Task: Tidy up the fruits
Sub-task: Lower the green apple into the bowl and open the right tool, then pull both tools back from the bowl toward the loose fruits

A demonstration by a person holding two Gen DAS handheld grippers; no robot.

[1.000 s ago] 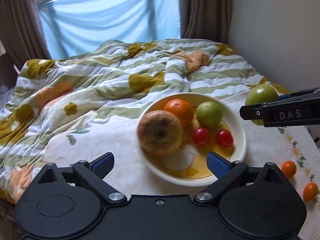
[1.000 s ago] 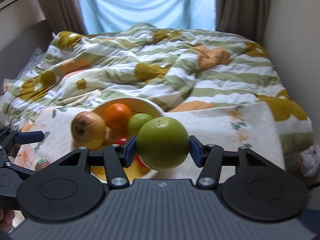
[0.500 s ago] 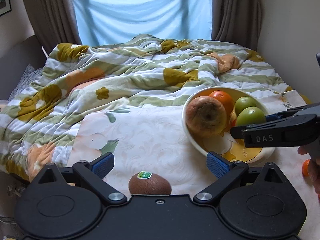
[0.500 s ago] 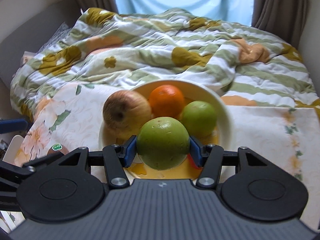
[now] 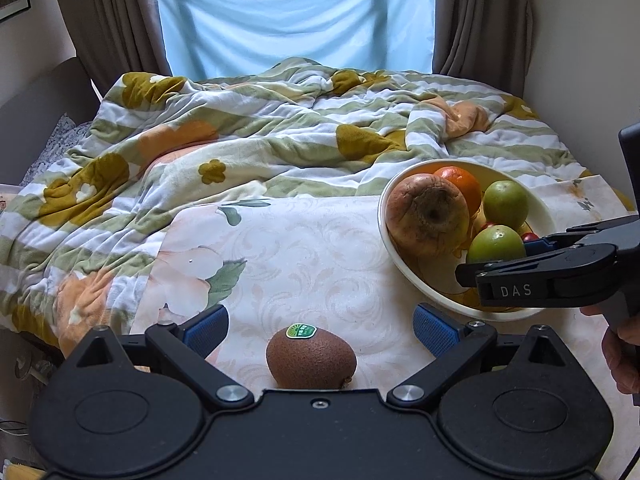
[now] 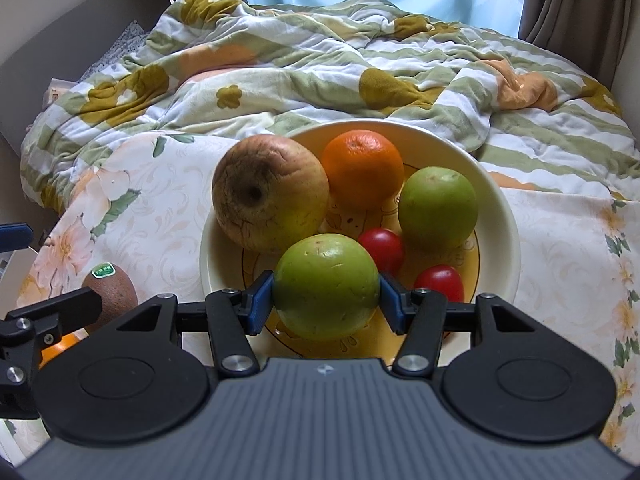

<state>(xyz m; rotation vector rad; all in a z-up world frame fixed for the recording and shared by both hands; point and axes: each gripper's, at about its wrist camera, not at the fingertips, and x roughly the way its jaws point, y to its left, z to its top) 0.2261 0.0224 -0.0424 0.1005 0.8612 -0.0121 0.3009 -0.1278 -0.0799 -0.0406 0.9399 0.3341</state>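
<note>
A cream bowl (image 6: pixel 500 216) (image 5: pixel 390 236) stands on the floral cloth. It holds a brown wrinkled apple (image 6: pixel 270 196), an orange (image 6: pixel 362 168), a green fruit (image 6: pixel 438 206) and two red tomatoes (image 6: pixel 382 248). My right gripper (image 6: pixel 326 300) is shut on a second green fruit (image 6: pixel 326 284) (image 5: pixel 494 244), low over the bowl's near side. My left gripper (image 5: pixel 320 330) is open, its pads on either side of a brown kiwi (image 5: pixel 311 356) with a green sticker, which lies on the cloth. The kiwi also shows in the right wrist view (image 6: pixel 110 292).
A rumpled striped floral duvet (image 5: pixel 260 148) covers the bed behind the cloth. A wall stands at the right, curtains and a blue-covered window at the back. An orange thing (image 6: pixel 56 350) peeks under the left gripper in the right wrist view.
My right gripper has carried the green fruit from beside the bowl to low over it. My left gripper has swung left and back, bringing the kiwi between its open fingers.
</note>
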